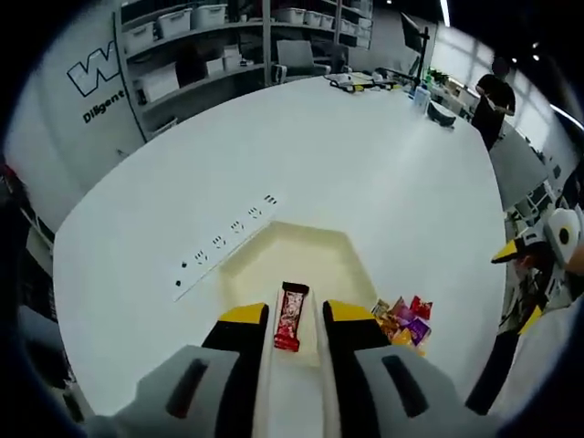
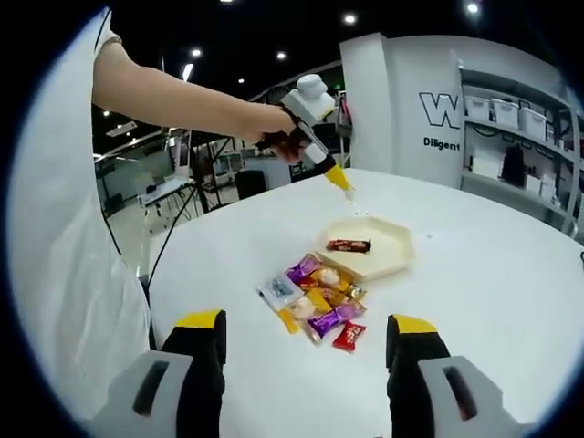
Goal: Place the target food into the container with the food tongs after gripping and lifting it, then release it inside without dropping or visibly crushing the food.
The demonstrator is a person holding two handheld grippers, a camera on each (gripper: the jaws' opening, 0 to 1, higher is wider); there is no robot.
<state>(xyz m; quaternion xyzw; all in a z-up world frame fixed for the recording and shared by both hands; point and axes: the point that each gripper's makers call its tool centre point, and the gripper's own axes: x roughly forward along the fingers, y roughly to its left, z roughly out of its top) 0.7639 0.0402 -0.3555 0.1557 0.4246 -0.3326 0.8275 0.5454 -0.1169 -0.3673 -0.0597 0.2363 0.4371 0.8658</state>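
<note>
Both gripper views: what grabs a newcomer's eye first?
The pale hexagonal tray on the big white table, with one dark red wrapped snack bar lying inside it. Next, the bright heap of purple, orange and red wrapped snacks on the table beside the tray. In the right gripper view, the yellow-tipped left gripper hangs above the tray; the right gripper is wide open.

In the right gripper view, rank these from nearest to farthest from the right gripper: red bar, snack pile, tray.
1. Snack pile, on the table just ahead of the fingers.
2. Tray, beyond the pile.
3. Red bar, lying in the tray; too close to the tray to separate firmly.
</note>
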